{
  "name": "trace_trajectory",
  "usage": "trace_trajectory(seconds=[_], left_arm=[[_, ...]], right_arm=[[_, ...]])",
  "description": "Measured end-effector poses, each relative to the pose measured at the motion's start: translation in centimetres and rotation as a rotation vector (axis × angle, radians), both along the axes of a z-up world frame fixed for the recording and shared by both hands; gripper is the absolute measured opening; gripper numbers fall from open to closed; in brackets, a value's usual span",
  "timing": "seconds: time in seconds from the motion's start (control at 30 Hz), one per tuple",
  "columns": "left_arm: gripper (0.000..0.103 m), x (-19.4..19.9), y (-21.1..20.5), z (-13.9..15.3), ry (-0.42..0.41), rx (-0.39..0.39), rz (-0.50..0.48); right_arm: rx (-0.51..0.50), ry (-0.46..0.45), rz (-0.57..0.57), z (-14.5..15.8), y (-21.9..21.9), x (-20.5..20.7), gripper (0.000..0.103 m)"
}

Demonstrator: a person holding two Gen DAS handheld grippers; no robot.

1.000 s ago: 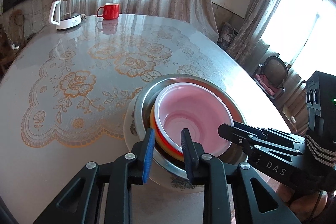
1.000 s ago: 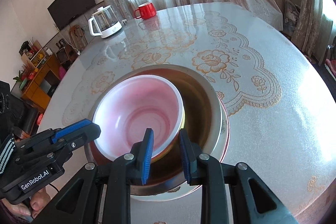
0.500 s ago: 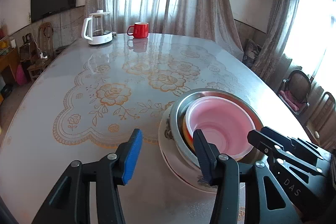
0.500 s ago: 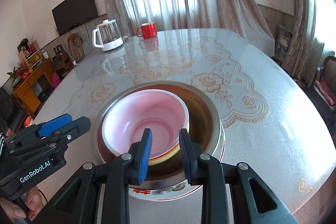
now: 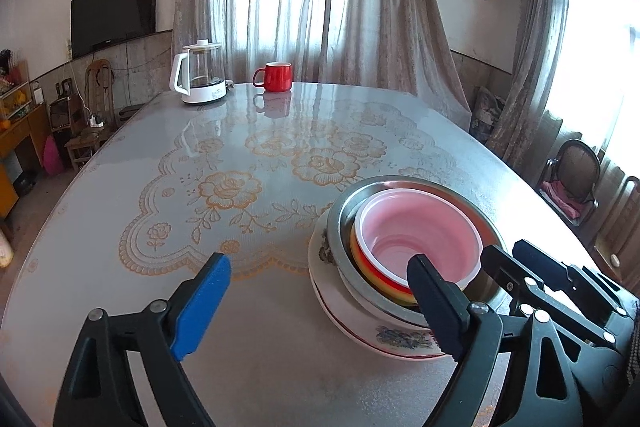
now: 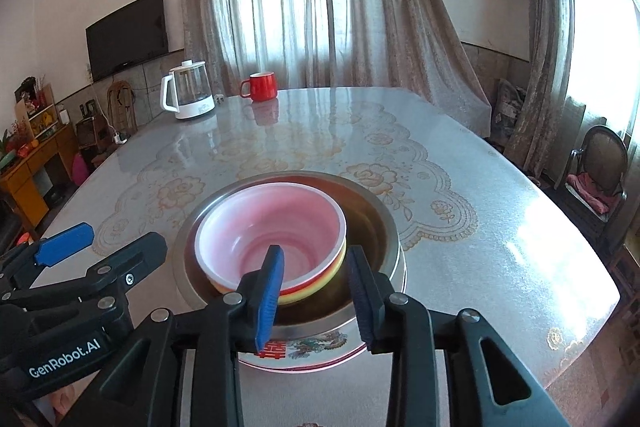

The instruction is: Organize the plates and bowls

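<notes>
Bowls (image 6: 276, 227) hide plate's red character (image 6: 276, 347) leftward.

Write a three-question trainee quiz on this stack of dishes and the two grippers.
1. True or false: the pink bowl sits inside the steel bowl.
2. What lies under the steel bowl?
3. Which gripper stands wider: A left gripper, B right gripper?

Key
1. True.
2. A patterned plate.
3. A; both have just been opening, with the plastic bowls' rim between the right jaws, unpressed.
</notes>
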State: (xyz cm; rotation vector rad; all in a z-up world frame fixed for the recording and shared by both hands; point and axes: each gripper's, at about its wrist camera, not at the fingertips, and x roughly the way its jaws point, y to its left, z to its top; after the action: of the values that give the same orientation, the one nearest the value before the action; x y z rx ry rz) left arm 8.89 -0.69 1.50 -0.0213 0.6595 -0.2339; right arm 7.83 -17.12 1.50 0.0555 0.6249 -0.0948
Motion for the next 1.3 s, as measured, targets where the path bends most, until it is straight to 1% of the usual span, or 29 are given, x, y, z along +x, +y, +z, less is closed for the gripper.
trace_trajectory(seconds=[0.17,0.23,0.3,0.43,0.6,1.07,1.3], left_arm=[[0.101,-0.03,0.27,-0.05,0.003,-0.009,0.017],[0.103,-0.01,0.37,-0.15,0.006,-0.010,0.022],[0.103,-0.01,0.41,-0.26,0.011,-0.011,0.024],[0.103,-0.08,0.15,-0.42,0.007,0.017,0.034],[0.103,-0.33,0.09,-0.43,0.001,0.021,0.039],[0.103,-0.40,0.50,-0.30,-0.010,0.016,0.059],[0.102,-0.56,0.66,-0.17,-0.038,0.001,0.072]], right_arm=[[-0.003,-0.002,-0.013,0.06,-0.22,0.00,0.033],[-0.003,-0.004,-0.018,0.03,-0.24,-0.07,0.033],[-0.007,-0.006,-0.022,0.00,-0.20,-0.12,0.033],[-0.011,-0.009,-0.024,0.04,-0.05,-0.18,0.033],[-0.011,-0.012,-0.027,0.13,-0.06,-0.21,0.034],[-0.015,-0.013,-0.020,0.18,0.04,-0.38,0.034],[-0.017,-0.009,-0.015,0.16,0.00,-0.20,0.034]])
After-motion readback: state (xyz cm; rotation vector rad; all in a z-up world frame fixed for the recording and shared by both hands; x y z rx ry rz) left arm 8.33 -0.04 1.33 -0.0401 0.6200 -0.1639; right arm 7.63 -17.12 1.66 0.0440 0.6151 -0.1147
